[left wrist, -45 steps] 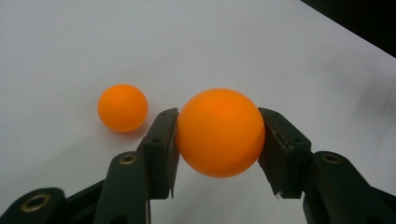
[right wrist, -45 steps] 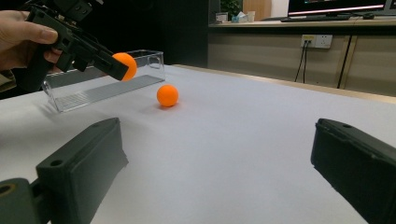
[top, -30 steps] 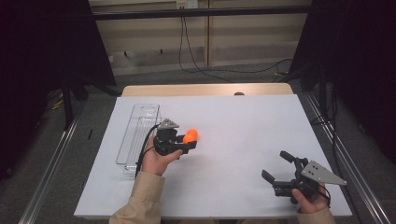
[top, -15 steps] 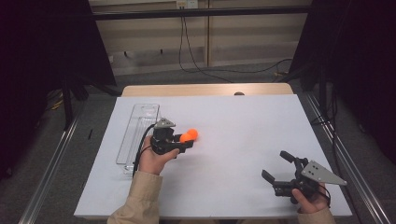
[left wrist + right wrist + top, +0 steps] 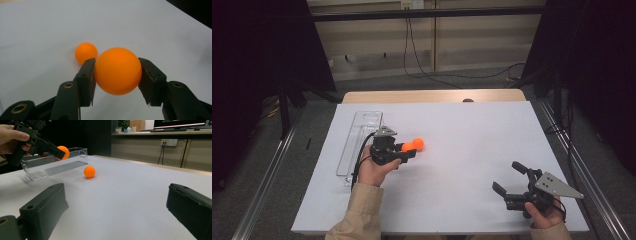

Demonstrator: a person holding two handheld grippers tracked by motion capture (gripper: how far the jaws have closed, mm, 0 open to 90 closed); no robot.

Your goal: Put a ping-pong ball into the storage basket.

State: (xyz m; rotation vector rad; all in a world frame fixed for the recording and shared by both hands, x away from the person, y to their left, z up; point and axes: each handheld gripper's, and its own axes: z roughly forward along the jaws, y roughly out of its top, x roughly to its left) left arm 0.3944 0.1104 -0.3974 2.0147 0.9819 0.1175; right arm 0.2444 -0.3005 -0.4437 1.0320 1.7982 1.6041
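The left gripper (image 5: 116, 75) has its jaws clenched on an orange ping-pong ball (image 5: 117, 70), one pad on each side at the widest part, with the ball standing proud ahead of and above the jaw tips. In the right gripper view the held ball (image 5: 62, 152) is lifted off the worktop. A second orange ball (image 5: 86, 52) lies on the sheet just beyond the left-hand jaw tip, apart from the held one.

Such a ball is likely very light, hollow, smooth and round, so it may squirt out if squeezed off-centre and could dent under a hard pinch. A grip across the full width, as here, seems the safest, with modest pressure. The loose ball will roll at a slight knock.

The right gripper (image 5: 514, 184) rests low with its jaws spread wide and nothing between them; both balls lie well ahead of them, to their left.

A clear plastic tray (image 5: 357, 140), long and narrow, lies on the far side of the left gripper from its jaw tips. The worktop (image 5: 472, 130) is a flat, smooth white sheet, which offers nothing to stop a rolling ball. Around it are dark curtains, a pale wall with cables, and grey floor.
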